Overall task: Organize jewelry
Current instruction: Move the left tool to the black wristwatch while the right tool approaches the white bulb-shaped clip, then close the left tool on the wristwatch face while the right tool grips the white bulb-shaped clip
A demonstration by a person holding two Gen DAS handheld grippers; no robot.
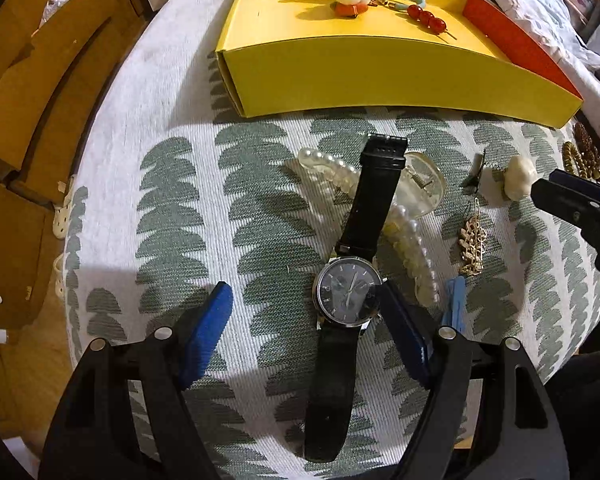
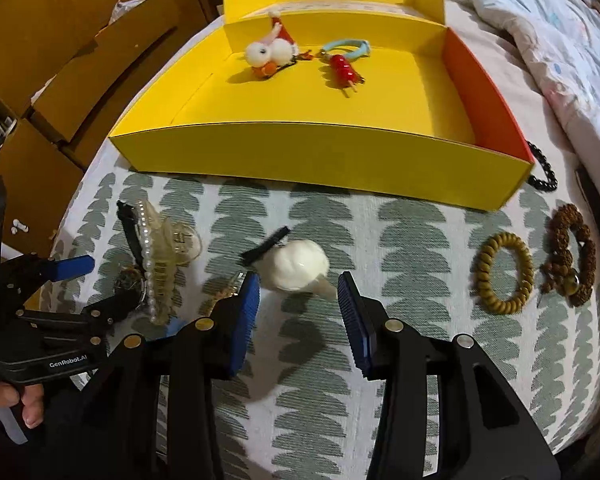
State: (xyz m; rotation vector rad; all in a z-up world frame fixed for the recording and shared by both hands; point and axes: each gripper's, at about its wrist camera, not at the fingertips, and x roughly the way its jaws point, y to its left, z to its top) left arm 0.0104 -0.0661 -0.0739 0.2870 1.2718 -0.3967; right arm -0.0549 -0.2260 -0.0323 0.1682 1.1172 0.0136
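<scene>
Black strap and steel case fill the foreground of the left view: the wristwatch (image 1: 349, 289) lies flat on the leaf-patterned cloth (image 1: 172, 208), its dial between the blue pads of the left gripper (image 1: 306, 316), closer to the right pad, which sits just beside the case. Those pads stand wide apart and hold nothing. I judge the watch the heaviest piece here: a rigid case with a smooth, slippery crystal and a limp strap that will dangle. The sides of the case look like the sound place to pinch, not the glass or the strap.

Just beyond the fingertips, under the far strap, lies a pearl-trimmed clear hair claw (image 1: 404, 216), hard plastic and likely brittle. Further to the right of the fingers sits a gold leaf brooch (image 1: 473, 246), light and thin.

The right gripper (image 2: 298, 312) has its pads partly spread and empty, with a white puffy hair clip (image 2: 298, 264) at its fingertips, not pressed. That one looks soft and very light; the puff should compress, so the black clip bar may grip better.

Both grippers point steeply down at the cloth. A hand (image 2: 4, 400) holds the left tool's handle. Well beyond both sets of fingers stands the yellow box (image 2: 320, 156), already holding a plush charm (image 2: 270, 54) and a red bead charm (image 2: 344, 68).
</scene>
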